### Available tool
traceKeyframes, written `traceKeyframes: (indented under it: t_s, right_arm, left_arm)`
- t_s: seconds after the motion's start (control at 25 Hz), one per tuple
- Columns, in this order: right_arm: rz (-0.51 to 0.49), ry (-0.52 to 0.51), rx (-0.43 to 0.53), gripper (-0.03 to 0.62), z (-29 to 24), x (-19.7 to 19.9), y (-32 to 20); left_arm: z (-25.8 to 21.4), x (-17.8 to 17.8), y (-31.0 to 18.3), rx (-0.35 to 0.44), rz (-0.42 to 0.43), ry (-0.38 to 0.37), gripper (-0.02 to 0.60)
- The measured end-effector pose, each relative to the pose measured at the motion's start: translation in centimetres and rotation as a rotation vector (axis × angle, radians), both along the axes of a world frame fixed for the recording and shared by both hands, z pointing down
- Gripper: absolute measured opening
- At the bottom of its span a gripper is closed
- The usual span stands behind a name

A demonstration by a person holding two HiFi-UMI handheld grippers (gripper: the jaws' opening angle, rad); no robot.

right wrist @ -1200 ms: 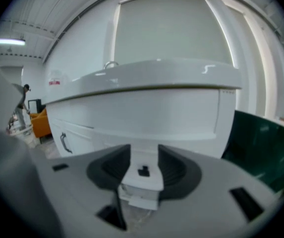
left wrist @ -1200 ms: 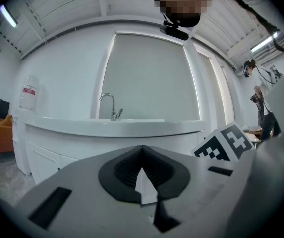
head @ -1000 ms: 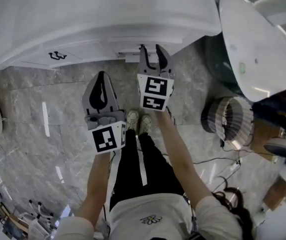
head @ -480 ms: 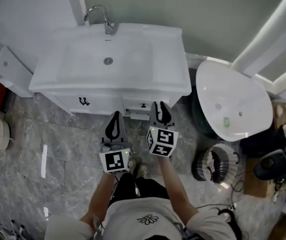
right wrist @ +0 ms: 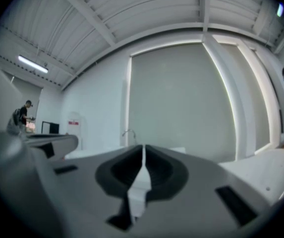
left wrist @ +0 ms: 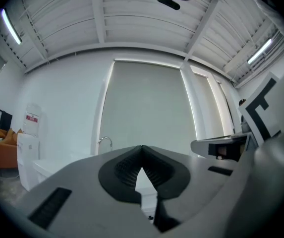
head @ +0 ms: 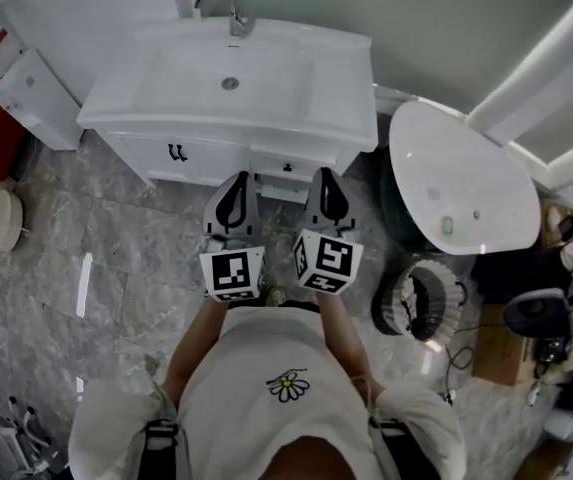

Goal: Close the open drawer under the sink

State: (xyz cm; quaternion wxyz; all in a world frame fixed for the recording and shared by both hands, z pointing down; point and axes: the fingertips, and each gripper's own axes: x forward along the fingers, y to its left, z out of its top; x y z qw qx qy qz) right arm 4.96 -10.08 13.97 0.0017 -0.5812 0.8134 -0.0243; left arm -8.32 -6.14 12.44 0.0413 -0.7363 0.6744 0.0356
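Right gripper view: tool closed, empty.

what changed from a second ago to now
The left gripper and right gripper rose and drew back from the cabinet as the person stood up. The right jaws, open a second ago, have shut on nothing. The left jaws stayed shut and empty; the sink and cabinet did not move.
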Motion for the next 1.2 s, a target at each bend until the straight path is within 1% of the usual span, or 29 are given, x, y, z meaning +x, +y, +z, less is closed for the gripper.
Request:
traceKeyframes:
  t_s: [0.12,0.28,0.48,0.56,0.72,0.84,0.92,1.2]
  right_arm:
    - [0.001,0.029,0.011,0.038,0.6,0.1,2.0]
    - [-0.009,0.090,0.033,0.037,1.2,0.9,3.7]
    - [-0.011,0.085,0.017,0.038,1.9,1.9,4.5]
    - [-0.022,0.084,0.013,0.037,2.1,1.9,4.7]
    - [-0.032,0.088,0.012,0.029,2.6,1.9,5.1]
    - [-0.029,0.088,0.002,0.029,3.0,2.1,5.4]
    - [-0.023,0.085,-0.010,0.029,3.4,2.5,5.7]
    - [-0.017,0.093,-0.017,0.029,3.8,3.2,5.5]
  left_arm:
    - [0.7,0.7,0.9,-0.001,0.026,-0.034,0.021]
    - [0.7,1.6,1.3,0.006,0.034,0.009,0.021]
    - [0.0,2.9,1.3,0.034,0.057,-0.014,0.021]
    - [0.2,3.1,1.6,0.031,0.058,-0.010,0.021]
    - [0.9,3.0,2.4,0.023,0.051,-0.032,0.021]
    - [1.4,2.2,2.8,0.006,0.028,-0.002,0.021]
    - [1.8,2.1,3.1,0.001,0.026,-0.003,0.021]
    - [1.9,3.9,3.3,0.008,0.057,0.005,0.021]
